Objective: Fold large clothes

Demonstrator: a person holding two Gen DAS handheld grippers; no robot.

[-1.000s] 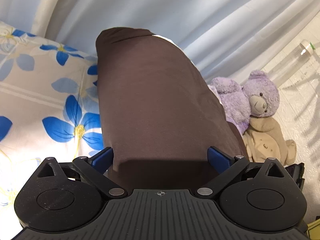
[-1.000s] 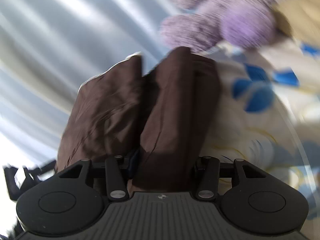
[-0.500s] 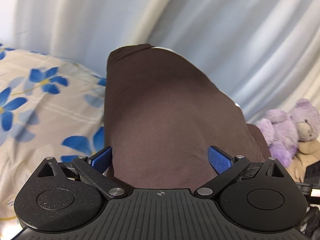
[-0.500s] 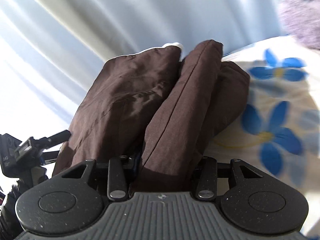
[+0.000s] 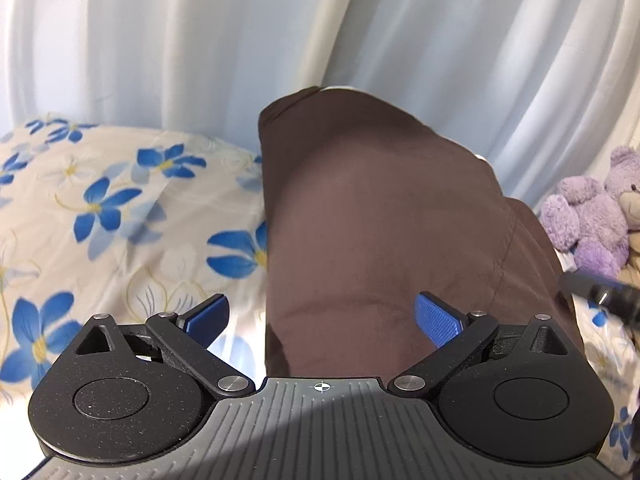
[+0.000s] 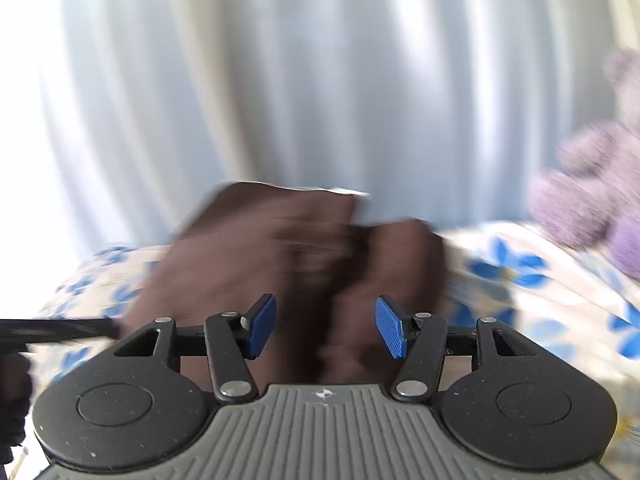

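Note:
A dark brown garment (image 5: 380, 232) lies folded on the floral bedsheet (image 5: 120, 220). In the left wrist view my left gripper (image 5: 322, 316) is open, its blue pads wide apart, with the garment lying between them and out ahead. In the right wrist view my right gripper (image 6: 326, 328) is open, its blue pads on either side of the blurred brown garment (image 6: 304, 264), not pinching it. The part of the cloth nearest each gripper body is hidden.
Pale blue-white curtains (image 5: 200, 40) hang behind the bed. Purple and beige plush bears (image 5: 588, 220) sit at the right, blurred in the right wrist view (image 6: 592, 200). The other gripper's black body shows at the frame edges (image 5: 600, 292) (image 6: 56, 328).
My right gripper has opened and let go of the brown garment, which now rests lower on the bed. Both views have tilted up toward the curtains. The left pads stay wide apart.

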